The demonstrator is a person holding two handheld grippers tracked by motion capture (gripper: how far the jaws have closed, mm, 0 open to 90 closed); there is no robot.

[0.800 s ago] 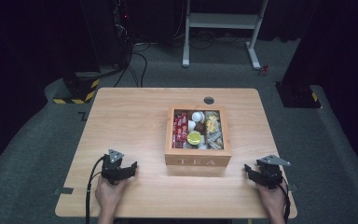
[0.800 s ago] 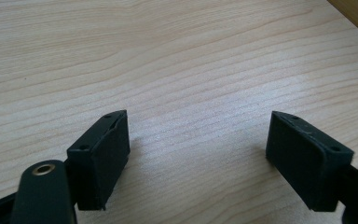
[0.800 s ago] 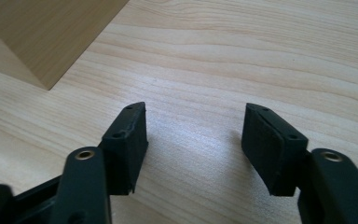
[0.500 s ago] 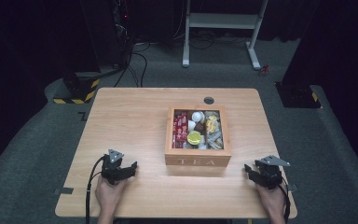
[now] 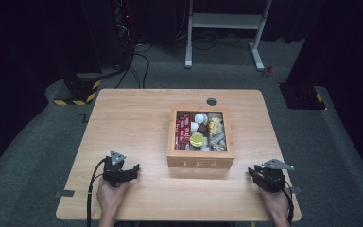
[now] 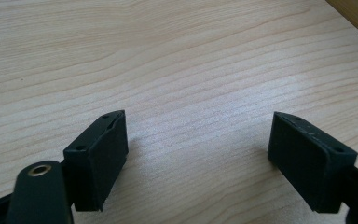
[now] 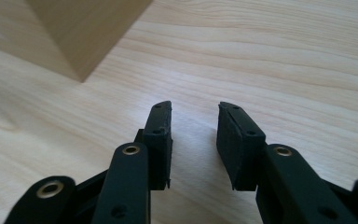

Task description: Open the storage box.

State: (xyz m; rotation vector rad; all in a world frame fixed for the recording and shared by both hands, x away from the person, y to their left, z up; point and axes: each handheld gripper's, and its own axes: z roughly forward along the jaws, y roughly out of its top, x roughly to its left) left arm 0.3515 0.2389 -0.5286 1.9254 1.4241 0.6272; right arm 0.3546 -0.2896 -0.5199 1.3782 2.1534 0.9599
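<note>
Beside the tea box (image 5: pixel 200 163), both hands rest low (palms down); left gripper (image 5: pixel 133 171) and right gripper (image 5: pixel 250 172) jaws released.

A round dark grommet (image 5: pixel 211 101) sits in the table (image 5: pixel 132 118) (far edge, behind the box), white stand (image 5: pixel 224 28) beyond

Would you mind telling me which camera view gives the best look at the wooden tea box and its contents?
The high view: it looks down into the open tea box, showing its compartments and front lettering. The right gripper view catches just one lower corner of it, and the left gripper view a sliver of its edge at top right.
</note>
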